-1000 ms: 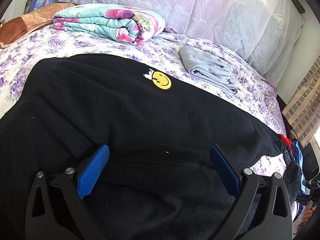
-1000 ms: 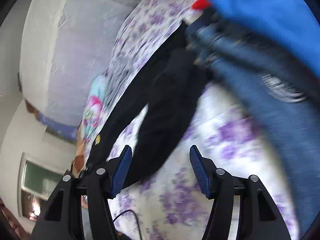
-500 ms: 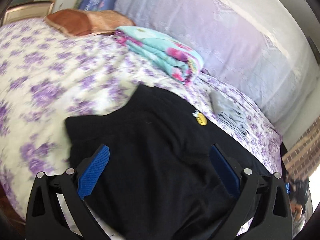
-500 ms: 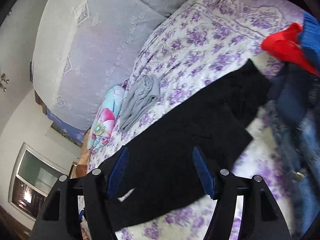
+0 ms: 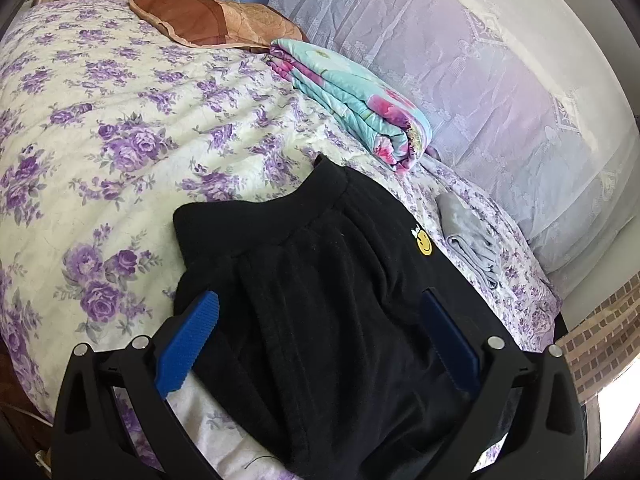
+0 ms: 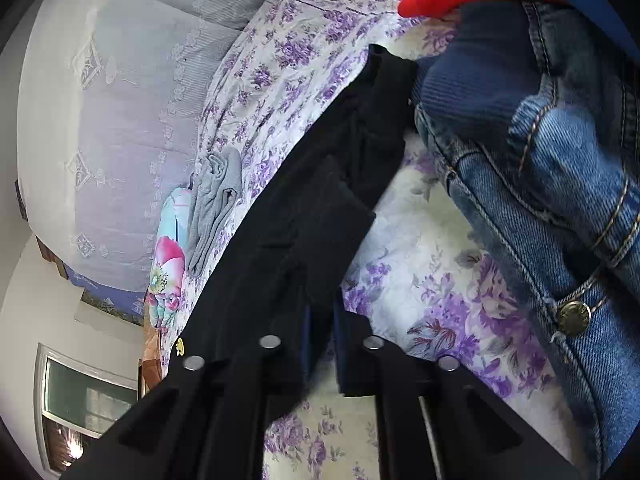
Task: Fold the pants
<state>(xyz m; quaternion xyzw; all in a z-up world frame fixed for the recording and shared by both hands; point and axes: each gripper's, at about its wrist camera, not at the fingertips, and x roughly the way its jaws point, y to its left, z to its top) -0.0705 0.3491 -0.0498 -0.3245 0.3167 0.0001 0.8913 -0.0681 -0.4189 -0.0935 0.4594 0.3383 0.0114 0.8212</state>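
The right tool (image 6: 320,344) is closing: its two blue pads stand almost together, with a fold of the black pants (image 6: 304,200) between them, at the near edge of a leg. To do this step well, I would let the pads bite through both layers of cloth before any lift, since a thin pinch on soft knit will likely slip. The lift should then stay low and steady so the leg travels as one flat panel and does not bunch.

The left tool (image 5: 316,344) stands wide open, holding nothing. Its blue pads hover to either side of the upper part of the pants, just short of the waistband (image 5: 260,216). It would do well to settle on that waist end and pin or grip it, so the pull from the other end does not drag the whole garment across the bed (image 5: 120,120).

From the right tool the pants run away in a long dark band toward the far end of the bed, where a pile of jeans (image 6: 560,200) lies just beside the leg on the right. Beyond the left tool, a yellow smiley patch (image 5: 424,245) sits on the far hip. A folded grey garment (image 5: 468,236) lies just past it, and a rolled floral blanket (image 5: 352,96) farther off.
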